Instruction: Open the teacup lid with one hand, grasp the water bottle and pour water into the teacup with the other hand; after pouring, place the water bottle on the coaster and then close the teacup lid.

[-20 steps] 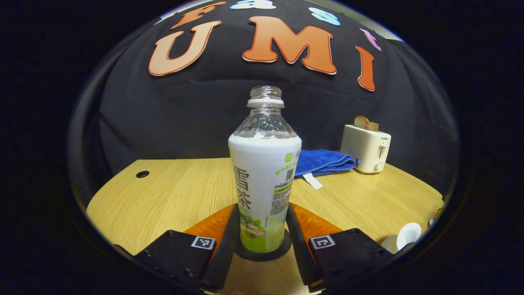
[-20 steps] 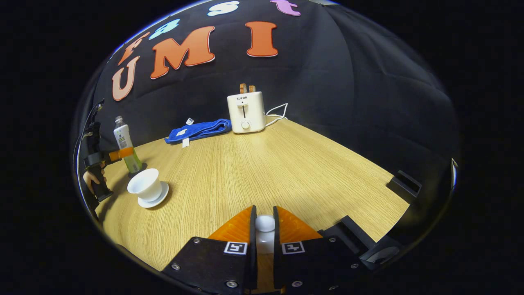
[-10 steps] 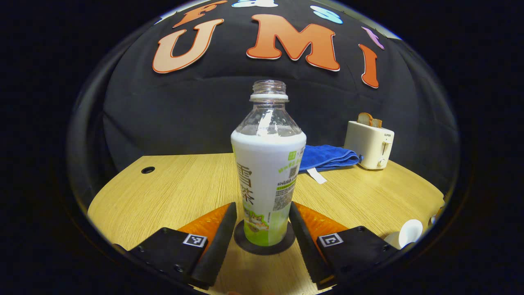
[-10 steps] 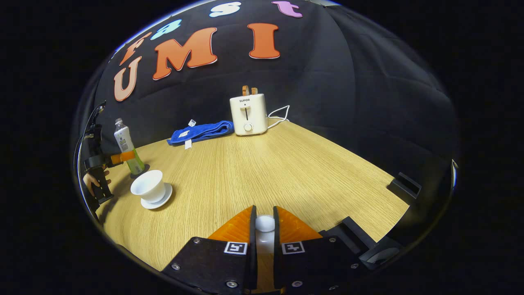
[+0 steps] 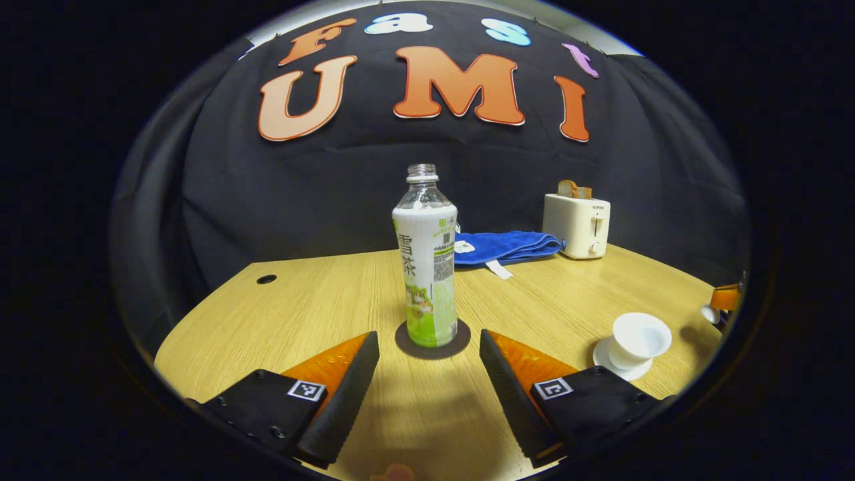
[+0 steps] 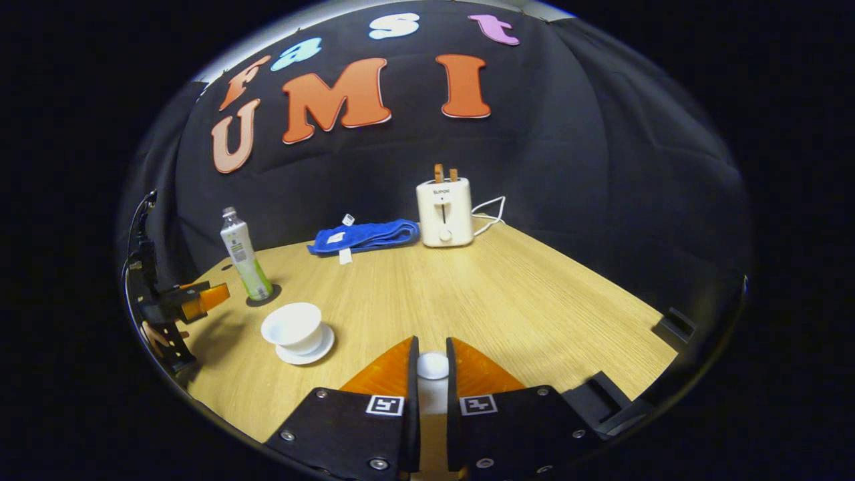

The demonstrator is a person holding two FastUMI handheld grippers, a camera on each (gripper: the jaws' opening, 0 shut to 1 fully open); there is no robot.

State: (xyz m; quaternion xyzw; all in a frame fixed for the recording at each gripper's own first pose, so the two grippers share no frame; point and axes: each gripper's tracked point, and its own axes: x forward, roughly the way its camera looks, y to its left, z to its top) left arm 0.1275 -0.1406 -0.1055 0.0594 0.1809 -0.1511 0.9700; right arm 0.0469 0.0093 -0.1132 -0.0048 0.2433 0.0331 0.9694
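**Bottle parked on coaster, lid return next**

Clear plastic water bottle with white-and-green label (image 5: 425,267), uncapped, upright on round dark coaster (image 5: 401,346). Left gripper (image 5: 429,361) spread wide, fingers either side of coaster and short of it, touching nothing. Right gripper (image 6: 431,374) clamped narrow on knob of white ceramic teacup lid (image 6: 432,365), held well away from cup. Open white teacup on white saucer (image 6: 296,329) near bottle on light wooden table (image 6: 507,294); water level inside not legible. Pour-and-place step looks finished; remaining step: closing lid. Next move calls for carrying lid across to cup, centring over rim, lowering level, then releasing. Risk: off-centre drop, tilted lid on rim.
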